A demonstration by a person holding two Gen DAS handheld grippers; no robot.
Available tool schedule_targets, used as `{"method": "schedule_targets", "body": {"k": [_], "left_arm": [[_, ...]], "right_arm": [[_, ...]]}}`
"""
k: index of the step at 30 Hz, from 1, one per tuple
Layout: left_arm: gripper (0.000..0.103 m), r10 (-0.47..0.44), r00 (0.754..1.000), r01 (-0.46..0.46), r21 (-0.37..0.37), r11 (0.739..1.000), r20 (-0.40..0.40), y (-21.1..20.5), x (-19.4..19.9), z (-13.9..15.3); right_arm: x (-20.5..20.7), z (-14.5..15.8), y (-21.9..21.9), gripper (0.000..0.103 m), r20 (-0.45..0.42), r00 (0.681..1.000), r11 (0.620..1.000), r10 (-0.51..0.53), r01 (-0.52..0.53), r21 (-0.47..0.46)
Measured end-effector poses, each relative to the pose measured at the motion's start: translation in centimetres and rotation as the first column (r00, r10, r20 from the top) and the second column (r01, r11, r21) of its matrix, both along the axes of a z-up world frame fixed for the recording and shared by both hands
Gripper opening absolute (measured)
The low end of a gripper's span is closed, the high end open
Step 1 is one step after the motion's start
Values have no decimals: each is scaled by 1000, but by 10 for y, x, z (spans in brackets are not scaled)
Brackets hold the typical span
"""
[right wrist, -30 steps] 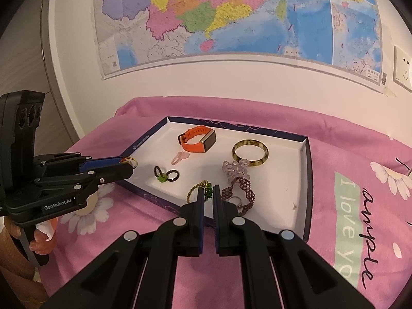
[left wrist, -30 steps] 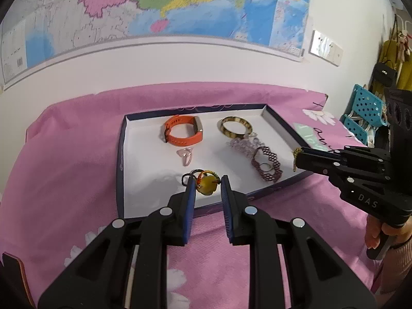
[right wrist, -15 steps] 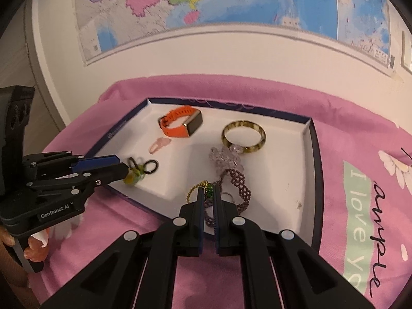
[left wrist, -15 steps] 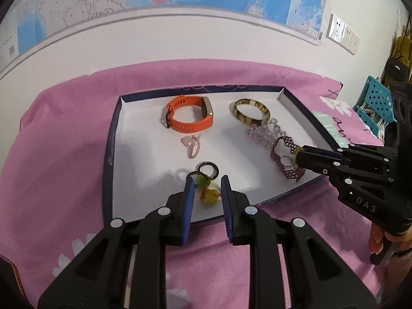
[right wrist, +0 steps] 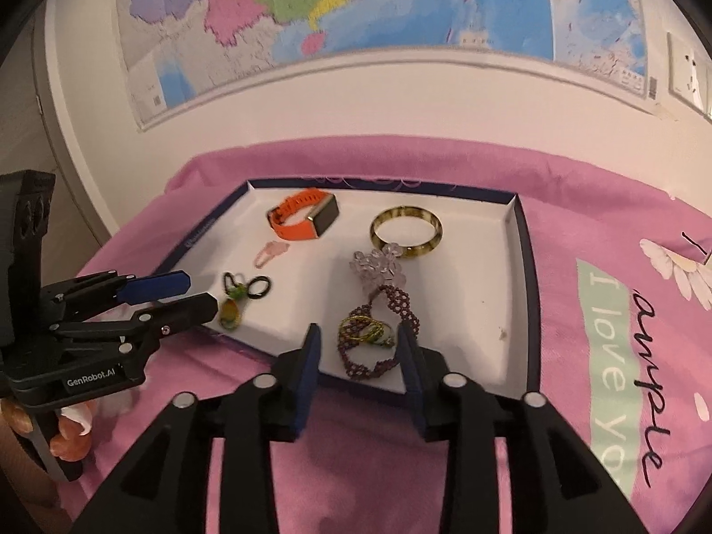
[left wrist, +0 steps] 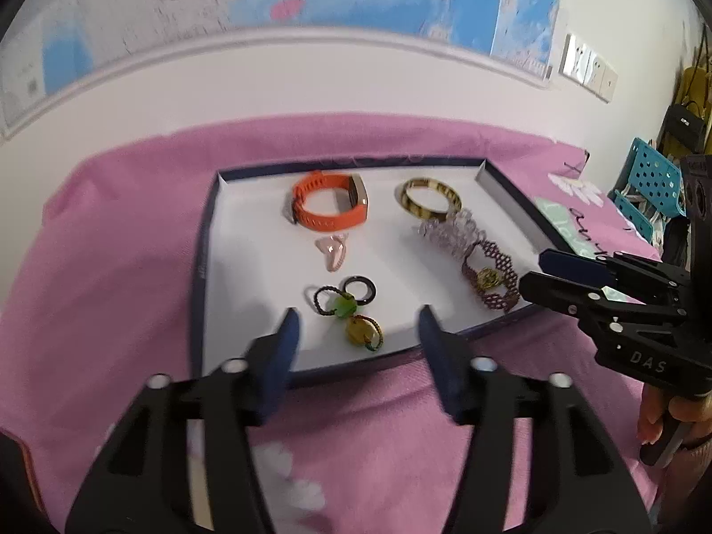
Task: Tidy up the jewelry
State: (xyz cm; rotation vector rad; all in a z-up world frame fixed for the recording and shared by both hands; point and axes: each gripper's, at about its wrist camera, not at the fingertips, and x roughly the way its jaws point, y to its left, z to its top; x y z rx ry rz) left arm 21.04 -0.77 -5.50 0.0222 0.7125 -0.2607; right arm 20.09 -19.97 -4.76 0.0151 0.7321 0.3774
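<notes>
Left gripper (left wrist: 358, 331) — fingers just spread, nothing pinched; yellow-green charm (left wrist: 358, 327) lies in tray (left wrist: 202, 267) near the front edge. Right gripper (right wrist: 358, 349) — fingers also just parted; gold chain (right wrist: 365, 331) rests on purple bracelet (right wrist: 396, 300).

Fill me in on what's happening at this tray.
A person with a gripper in each hand is sorting jewelry into a white tray. Both jaws have just been opening. The left gripper has let go of a yellow pendant; the right gripper has let go of a gold piece, which lies on a maroon beaded bracelet.
</notes>
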Motion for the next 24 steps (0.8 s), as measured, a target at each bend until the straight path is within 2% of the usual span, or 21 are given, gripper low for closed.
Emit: {"method": "schedule_targets", "body": {"k": [2,4,5,7,8,12,14,24], "left_arm": [[71,5,999,-5,-6,1000,47,2,-15,10],[89,25,995,-24,-14,1000,92,5,-31,17],[92,30,992,-27,-21,999,126,6,-43,22],[97,46,983,-43,-21,999,175,8,-63,28],[98,49,981,-46,-25,999,189,9,-70,31],[98,74,969,-72,-18,997,236,13,-98,36],[98,90,964,-88,-19,996,250,15,-110,36],[98,155,939,-171,25,985,307,9,-156,31]], "right_arm": [[-11,8,-1,42,35,999,1000,0,0,11],[-28,18,-2,58,94,996,1000,-4,3,13],[-37,22,-2,59,119,993,1000,-3,2,11],[-55,30,-1,70,175,985,1000,-6,5,5],[-66,33,0,73,197,980,1000,-1,1,1],[-93,37,0,97,257,966,1000,-20,19,3],[-107,36,-1,96,289,956,999,-40,45,-11],[-144,28,4,96,317,947,998,-51,60,-18]]}}
